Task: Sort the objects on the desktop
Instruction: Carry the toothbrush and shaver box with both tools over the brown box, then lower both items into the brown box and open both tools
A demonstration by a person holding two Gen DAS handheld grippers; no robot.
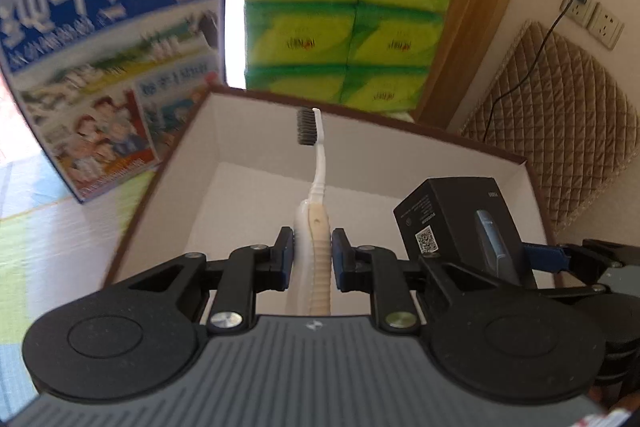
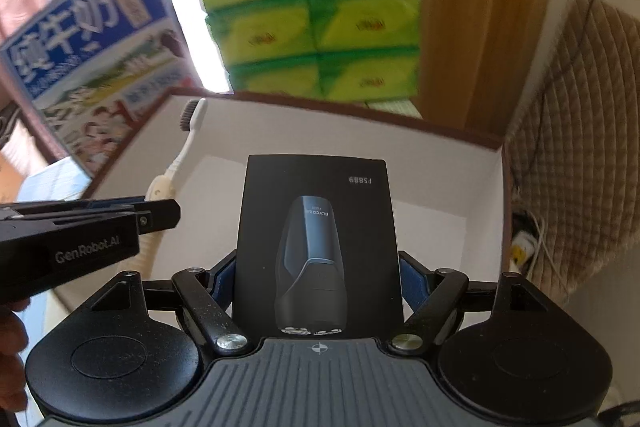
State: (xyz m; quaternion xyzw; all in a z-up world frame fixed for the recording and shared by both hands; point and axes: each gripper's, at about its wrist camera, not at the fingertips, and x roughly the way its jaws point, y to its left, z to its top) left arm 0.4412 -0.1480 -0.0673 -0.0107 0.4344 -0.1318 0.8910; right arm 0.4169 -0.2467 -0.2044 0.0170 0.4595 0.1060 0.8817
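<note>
Left gripper (image 1: 311, 251): jaws clamped on toothbrush (image 1: 314, 195), long axis straight ahead, head over the open box (image 1: 256, 131). Right gripper (image 2: 316, 275): jaws clamped on black shaver carton (image 2: 316, 227), upright, also over the box. Probably both to lower and release; left slightly ahead.

Printed upside down on black shaver box (image 2: 318, 247): "FS889", "FLYCO". Stamped on left gripper (image 2: 160, 215): "GenRobot.AI". Across milk carton (image 1: 108, 59): "纯牛奶".
</note>
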